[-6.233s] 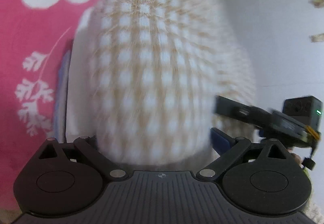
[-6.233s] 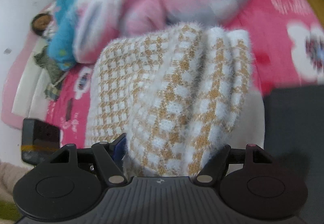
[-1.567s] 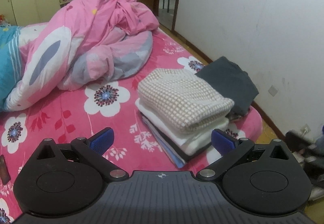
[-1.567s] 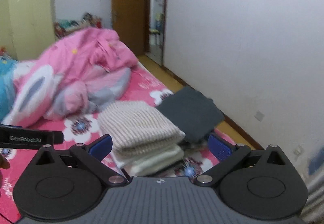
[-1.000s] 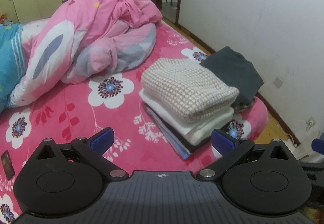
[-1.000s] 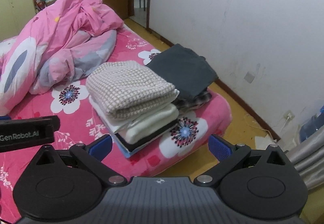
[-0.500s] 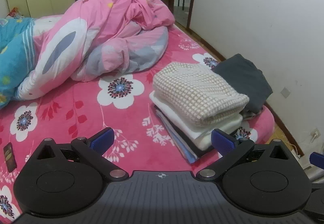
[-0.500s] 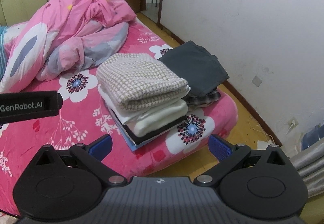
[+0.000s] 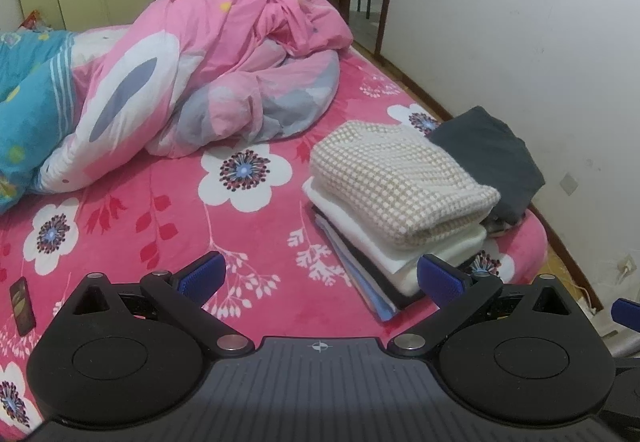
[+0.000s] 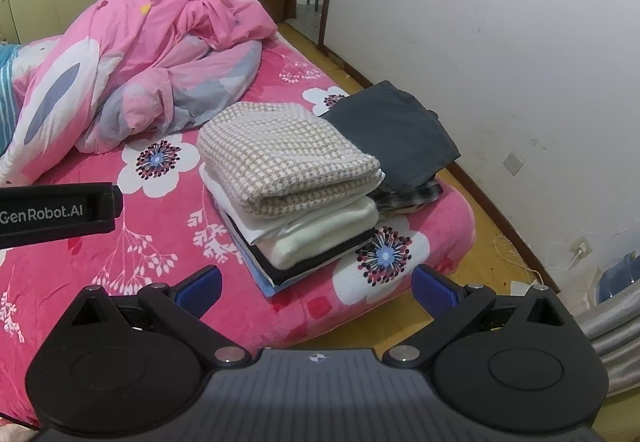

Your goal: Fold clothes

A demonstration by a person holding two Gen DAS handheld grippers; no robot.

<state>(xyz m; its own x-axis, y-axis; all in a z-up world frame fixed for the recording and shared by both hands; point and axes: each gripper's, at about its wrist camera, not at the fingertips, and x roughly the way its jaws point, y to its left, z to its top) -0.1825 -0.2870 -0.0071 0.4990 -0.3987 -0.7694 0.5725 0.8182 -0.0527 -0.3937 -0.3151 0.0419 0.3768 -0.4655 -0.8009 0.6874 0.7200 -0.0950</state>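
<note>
Bed: two folded stacks

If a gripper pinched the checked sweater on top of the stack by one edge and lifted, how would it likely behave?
The checked sweater looks soft and thick, so it would probably sag and unfold instead of lifting as a block. It seems bulky but light. Resting loosely on the white folded garment, a sideways push would likely slide it or skew the stack.
</note>
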